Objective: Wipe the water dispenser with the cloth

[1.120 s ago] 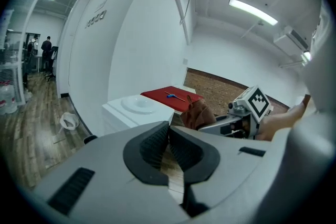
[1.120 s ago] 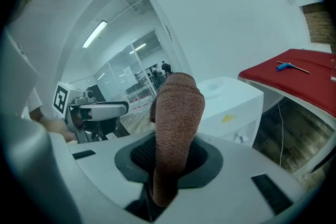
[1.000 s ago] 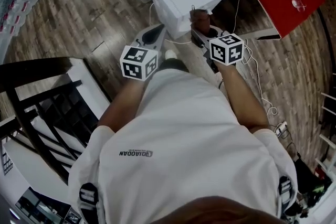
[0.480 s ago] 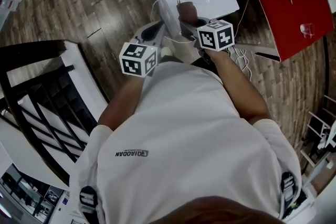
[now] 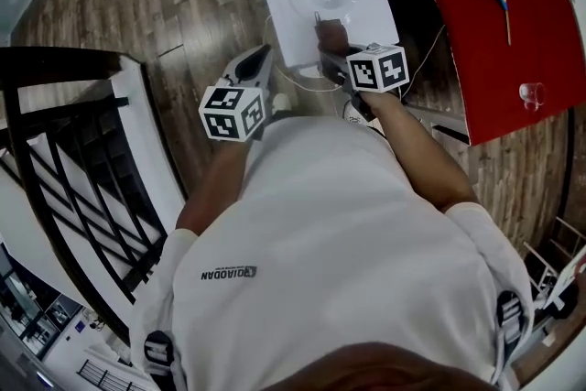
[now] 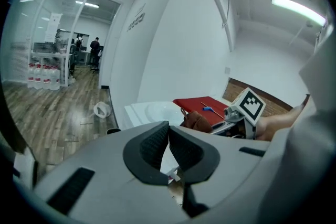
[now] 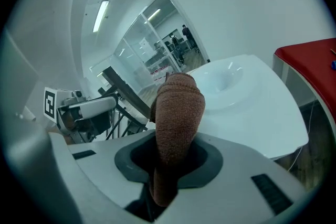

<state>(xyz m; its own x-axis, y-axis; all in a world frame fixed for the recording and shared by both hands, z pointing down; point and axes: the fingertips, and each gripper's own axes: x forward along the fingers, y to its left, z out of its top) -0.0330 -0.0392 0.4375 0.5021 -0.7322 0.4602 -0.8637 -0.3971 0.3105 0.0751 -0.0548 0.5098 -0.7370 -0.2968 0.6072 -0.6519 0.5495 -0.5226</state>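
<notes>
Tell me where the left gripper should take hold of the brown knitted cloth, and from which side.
Grip the brown knitted cloth on its rounded free end, which stands out beyond the right gripper clamped on its lower part. Come from the left, where the left gripper sits shut, so open it first.

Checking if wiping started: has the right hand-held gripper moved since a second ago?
Yes. The right hand-held gripper, shut on the cloth, moved forward from the water dispenser's front to over its top.
</notes>
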